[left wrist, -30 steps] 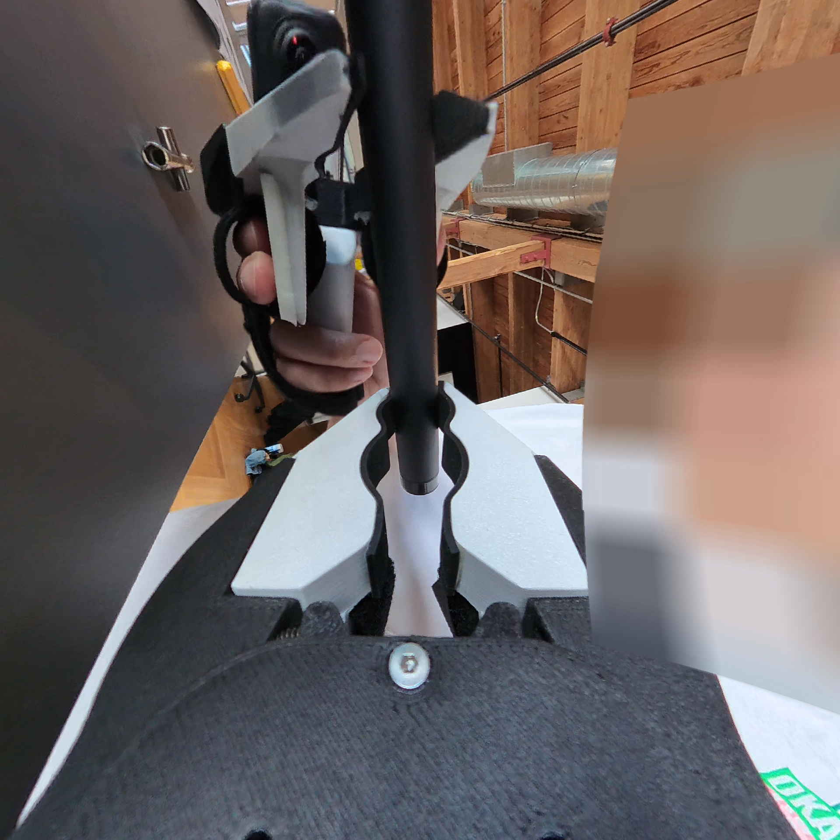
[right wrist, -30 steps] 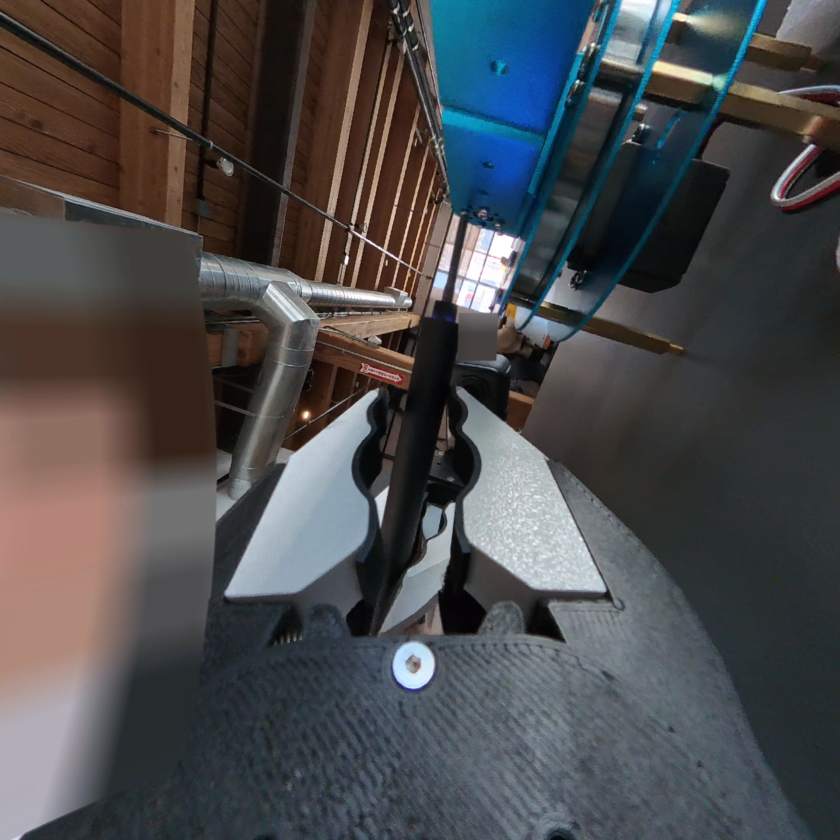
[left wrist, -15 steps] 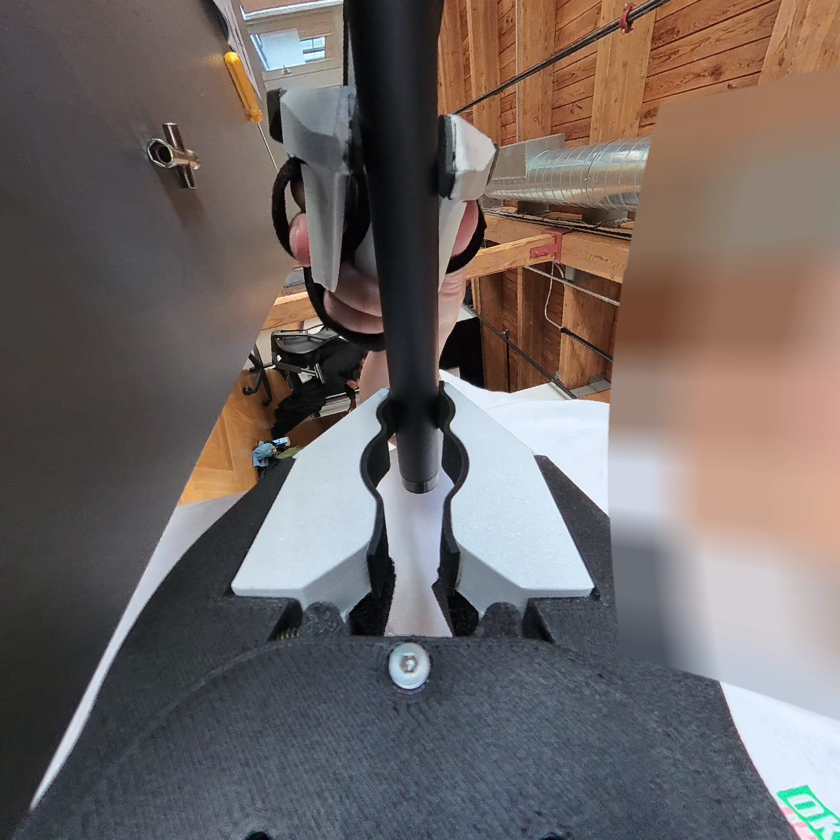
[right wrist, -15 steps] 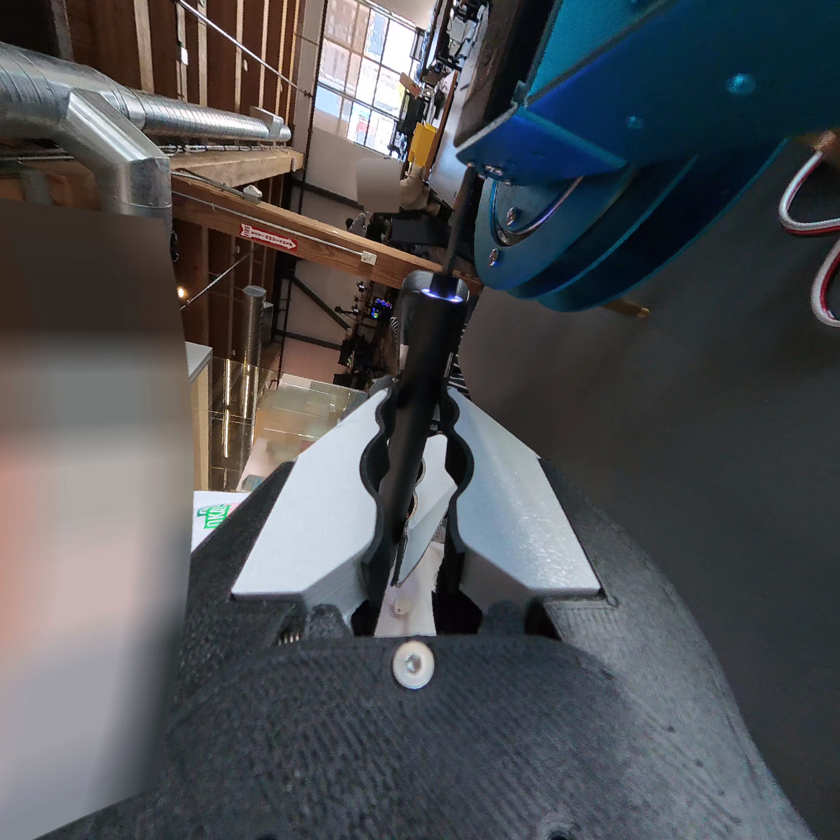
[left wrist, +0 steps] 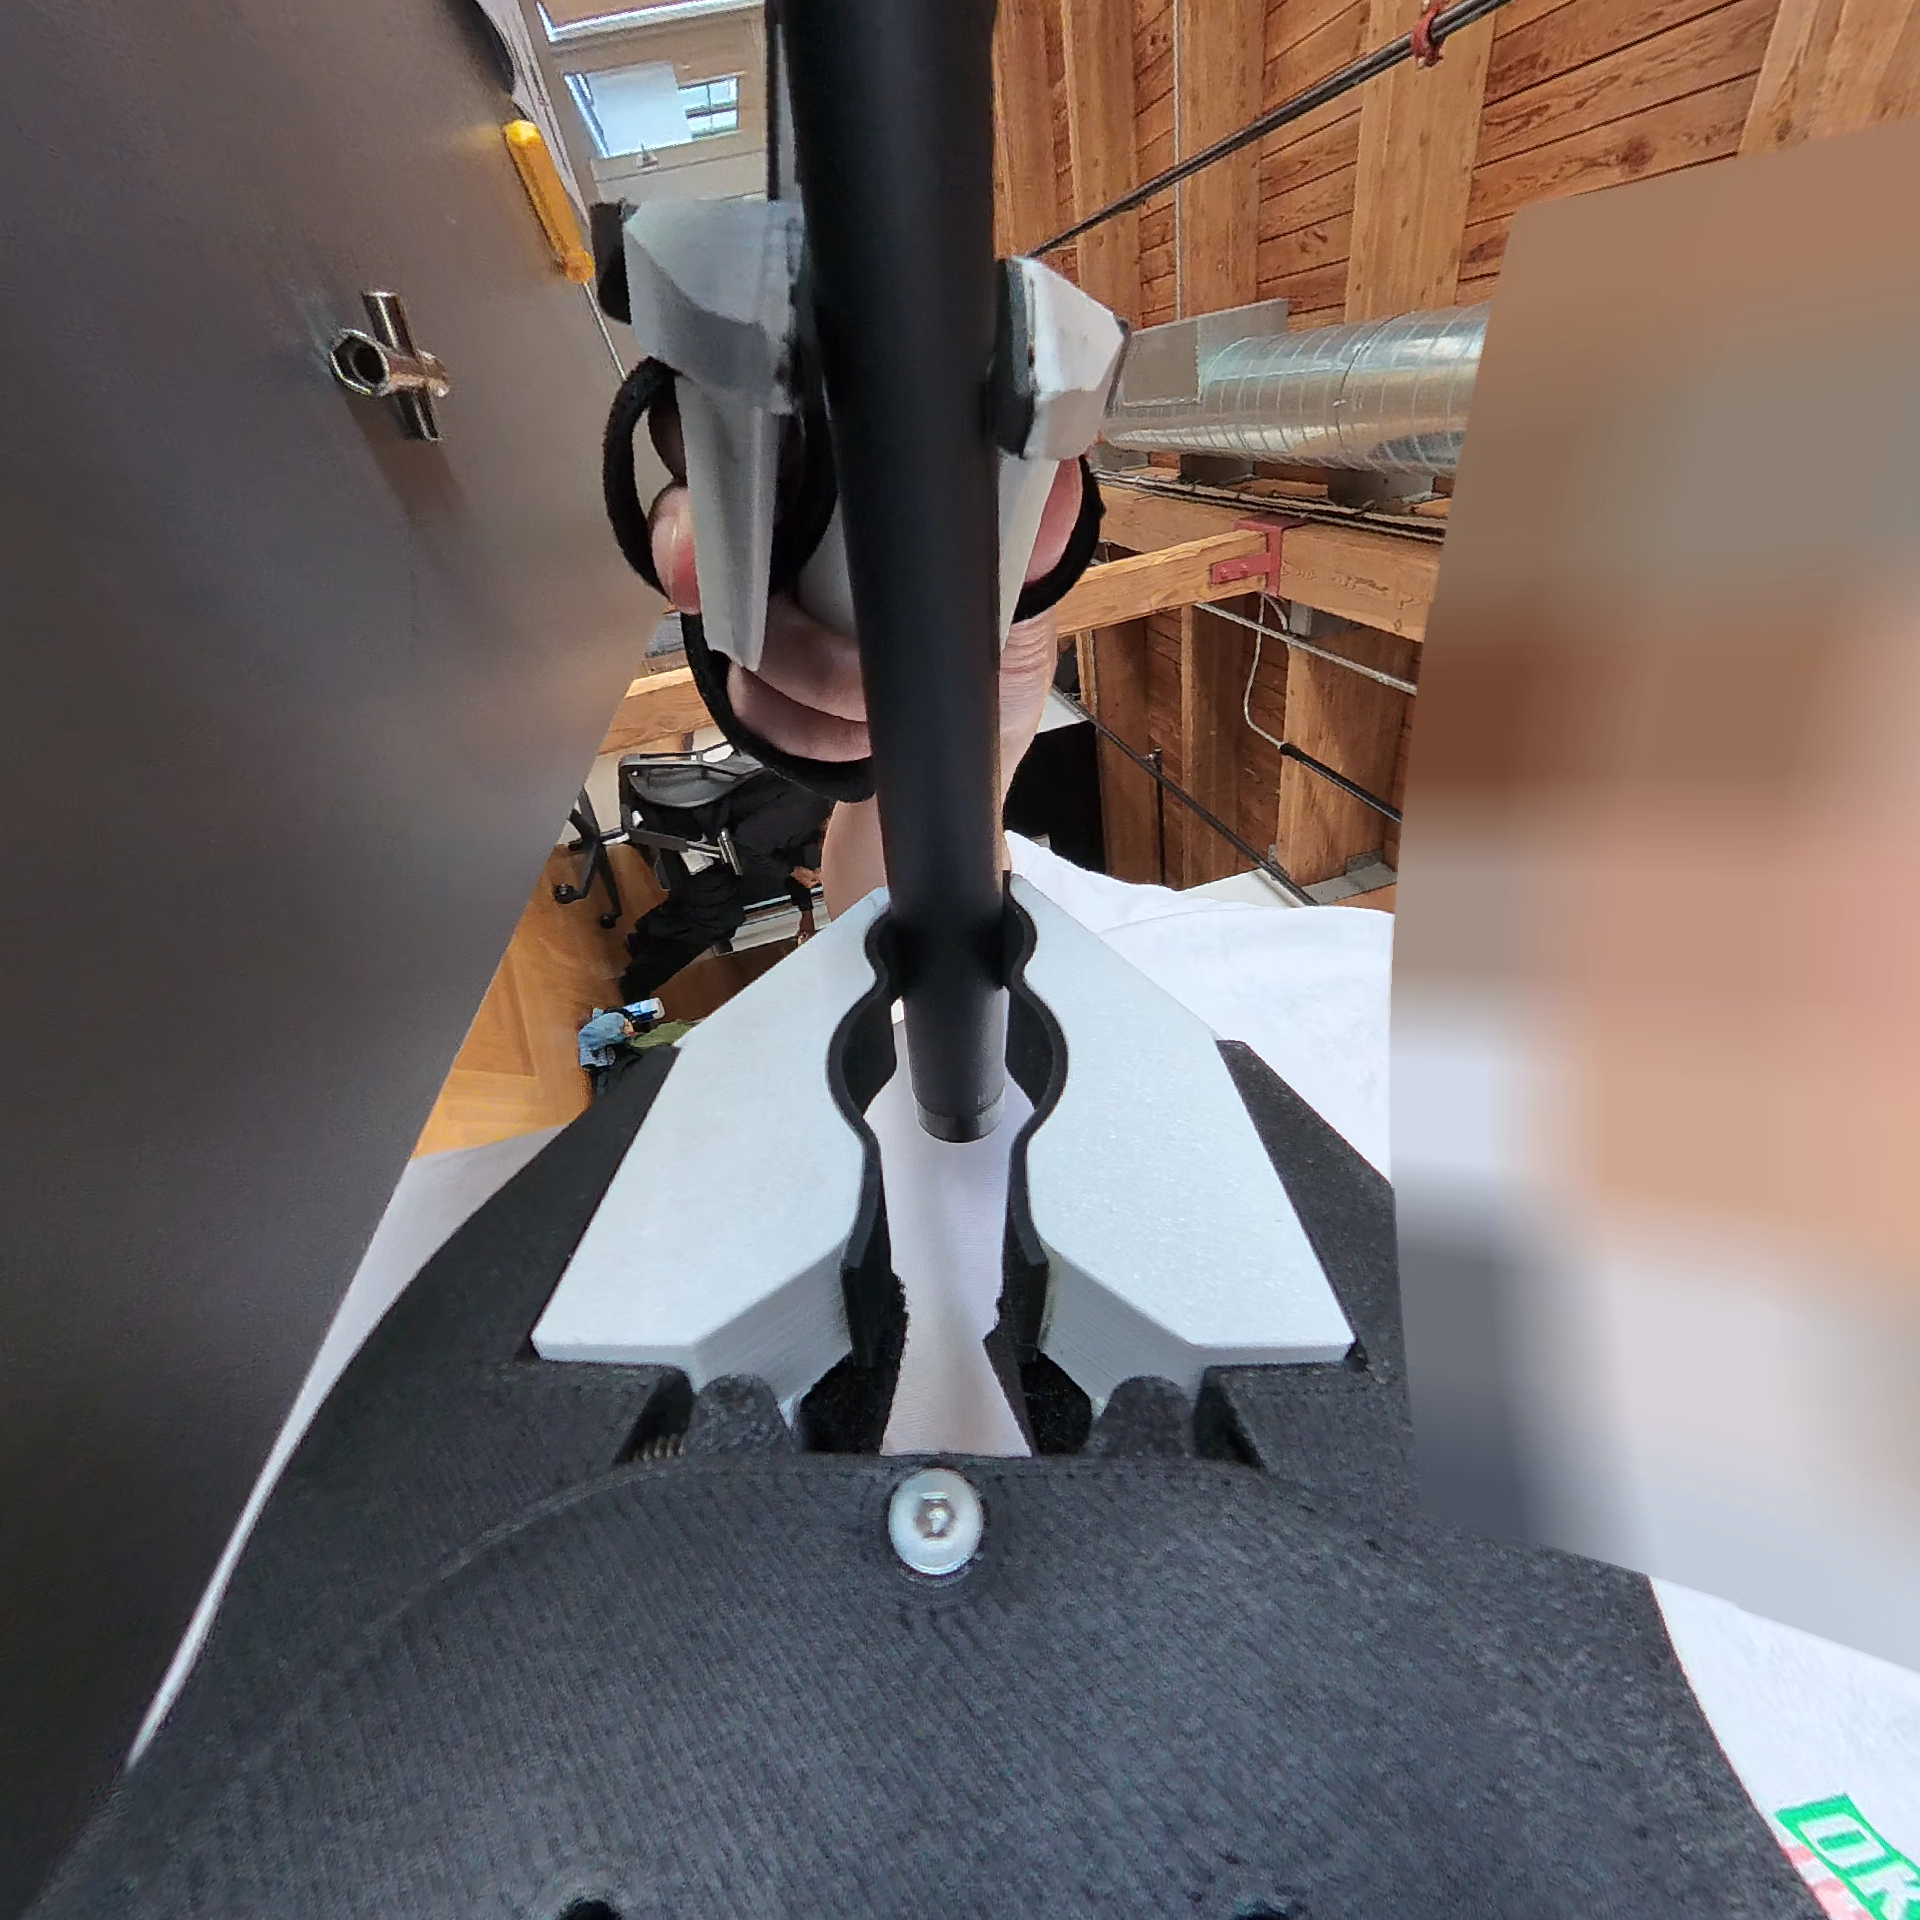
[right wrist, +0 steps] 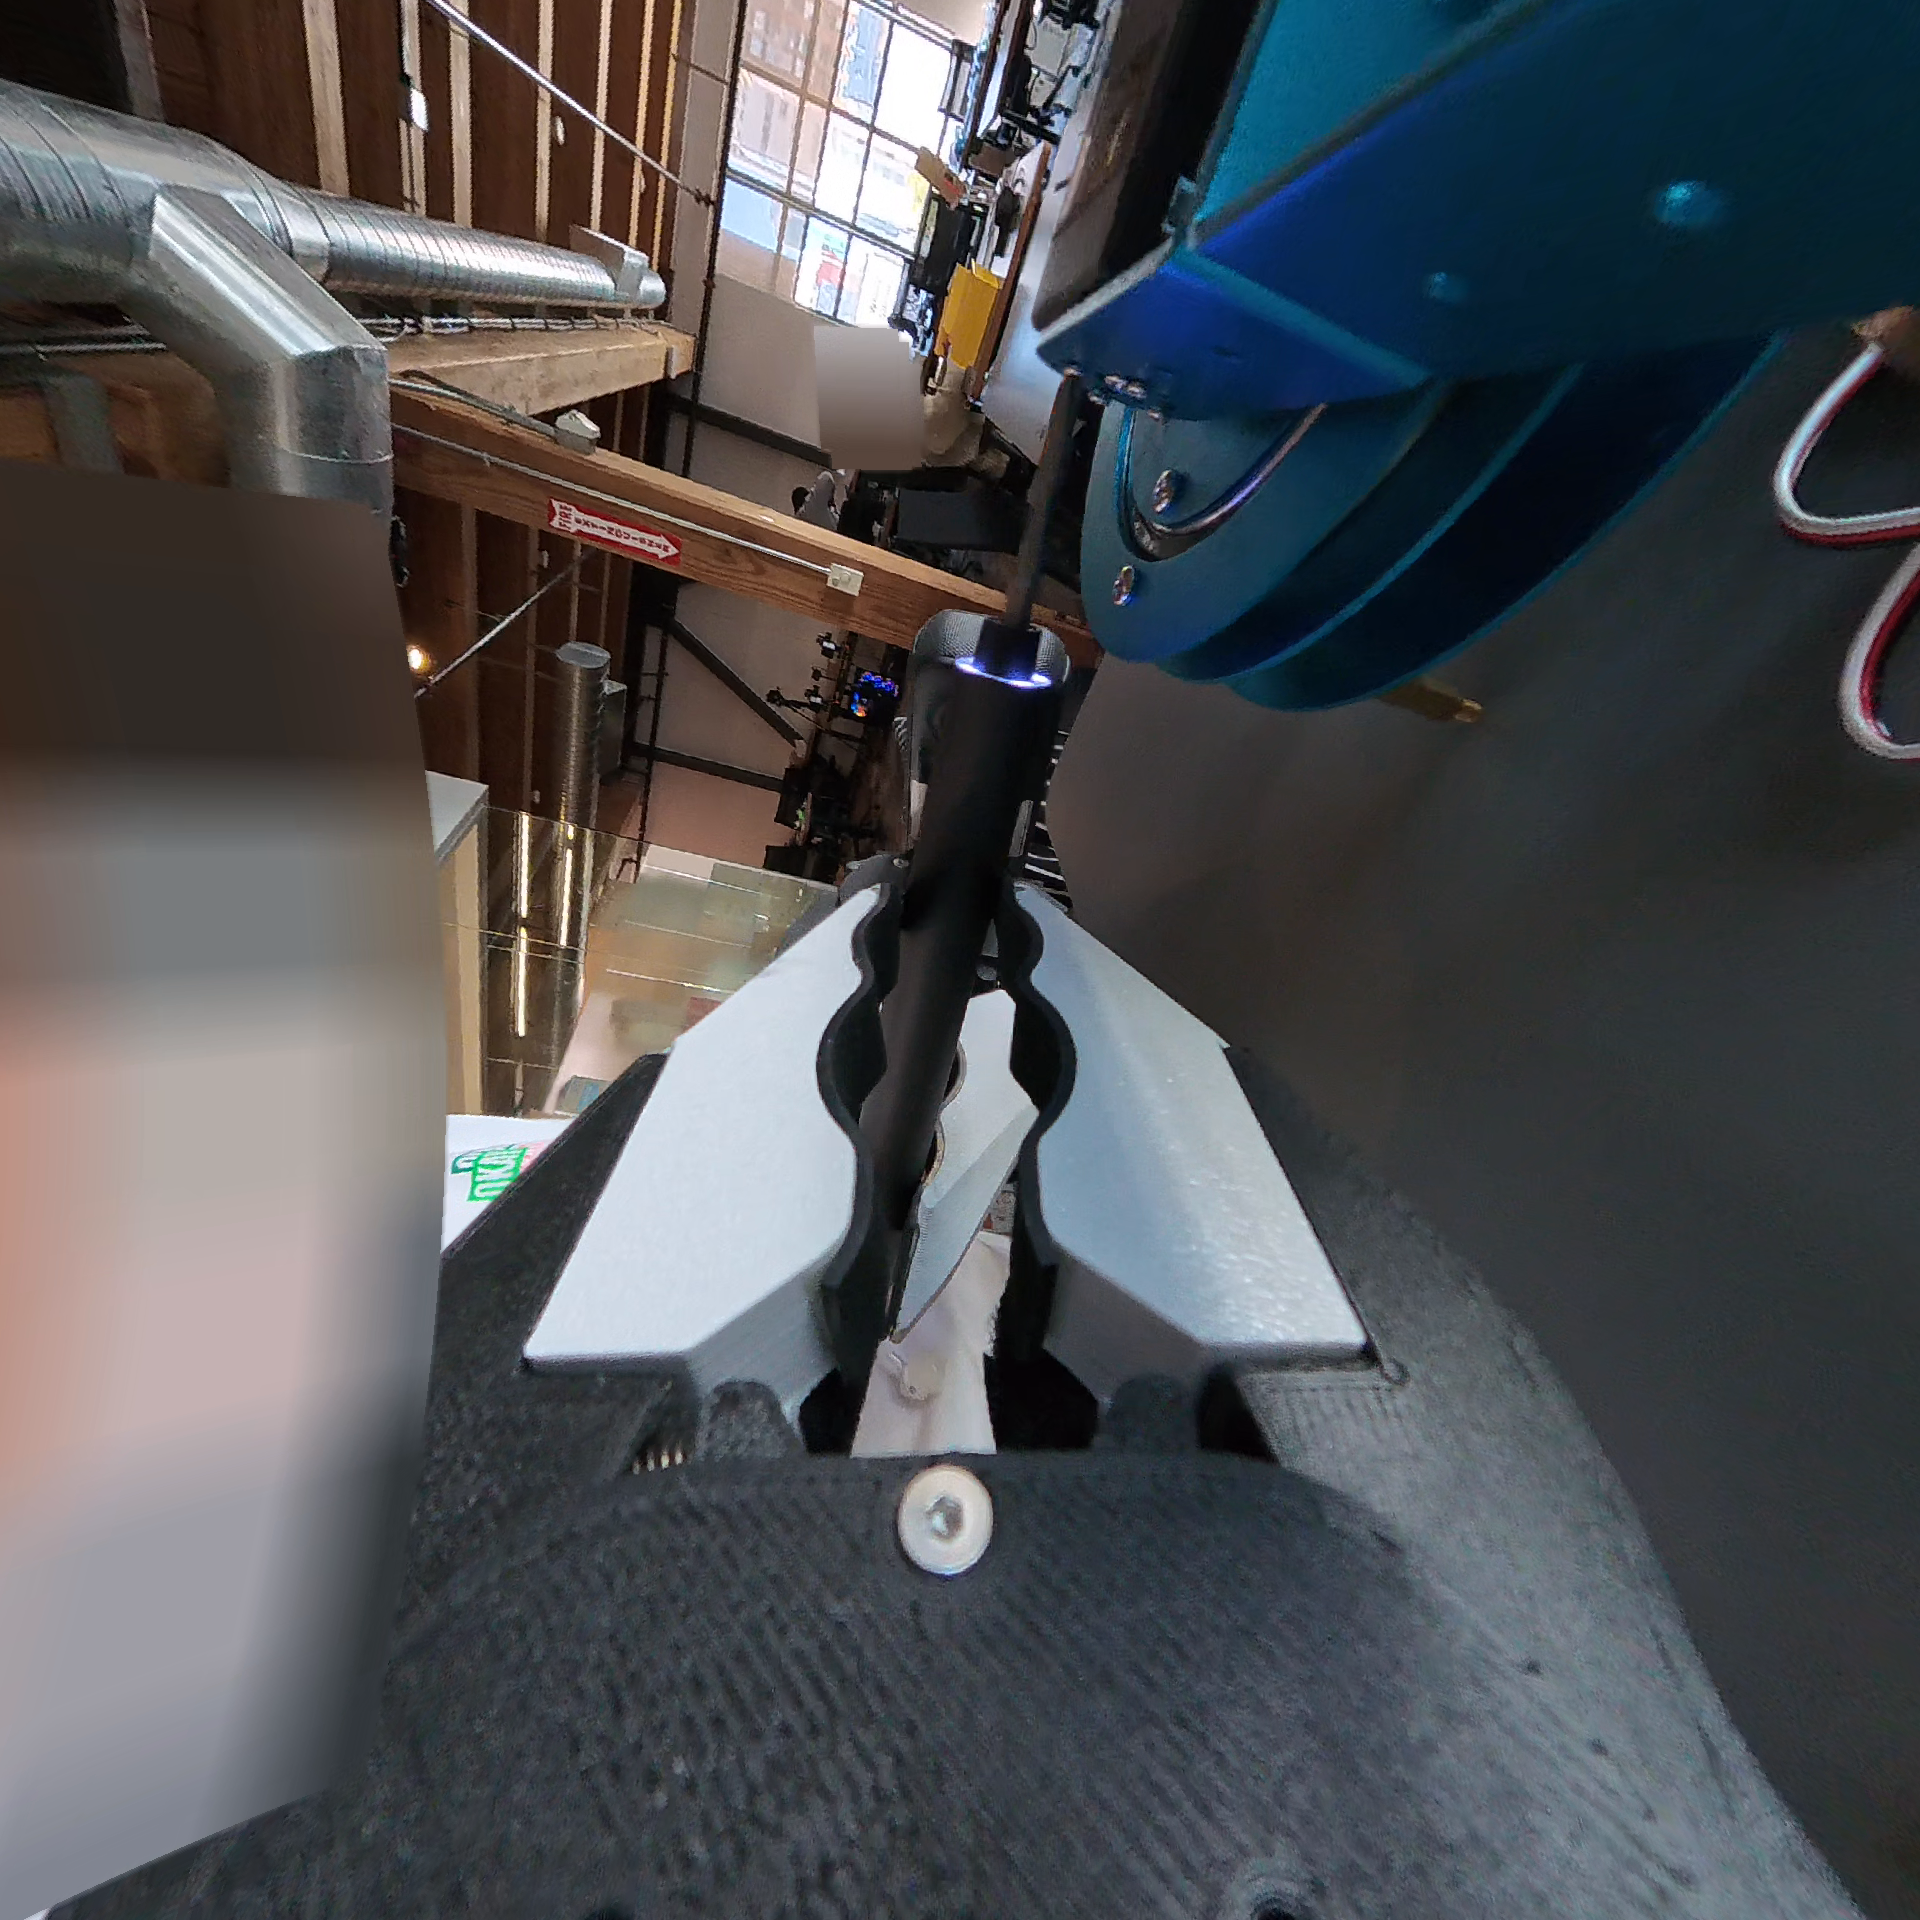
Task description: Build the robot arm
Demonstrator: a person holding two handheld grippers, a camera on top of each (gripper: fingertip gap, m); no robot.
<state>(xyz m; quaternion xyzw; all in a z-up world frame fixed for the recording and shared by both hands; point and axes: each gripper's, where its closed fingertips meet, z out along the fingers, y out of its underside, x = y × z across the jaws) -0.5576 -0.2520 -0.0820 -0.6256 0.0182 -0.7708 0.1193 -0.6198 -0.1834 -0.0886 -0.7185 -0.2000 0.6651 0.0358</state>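
A slim black electric screwdriver [left wrist: 914, 520] runs up the middle of the left wrist view. My left gripper [left wrist: 951, 925] is shut on its rear end. My right gripper [left wrist: 894, 343], higher up the same tool, is shut on its body, with a hand behind it. In the right wrist view my right gripper [right wrist: 951, 914] grips the screwdriver [right wrist: 966, 831], whose lit ring and thin bit [right wrist: 1044, 499] point at a blue acrylic assembly [right wrist: 1403, 332] on a dark panel. The bit tip sits at the blue part's edge; whether it touches is unclear.
A dark grey panel [left wrist: 208, 727] stands close on the left, with a small metal T-key [left wrist: 390, 364] and a yellow-handled tool [left wrist: 545, 197] on it. Red and white wires [right wrist: 1849, 520] loop over the panel [right wrist: 1558, 1039]. Wooden beams and a silver duct [left wrist: 1299, 384] lie behind. About 9 cm separates my left fingertips from my right.
The right gripper has turned and slid along the screwdriver, squaring up to it. The right view swung so the blue assembly now lies just past the bit. The left grip is unchanged.
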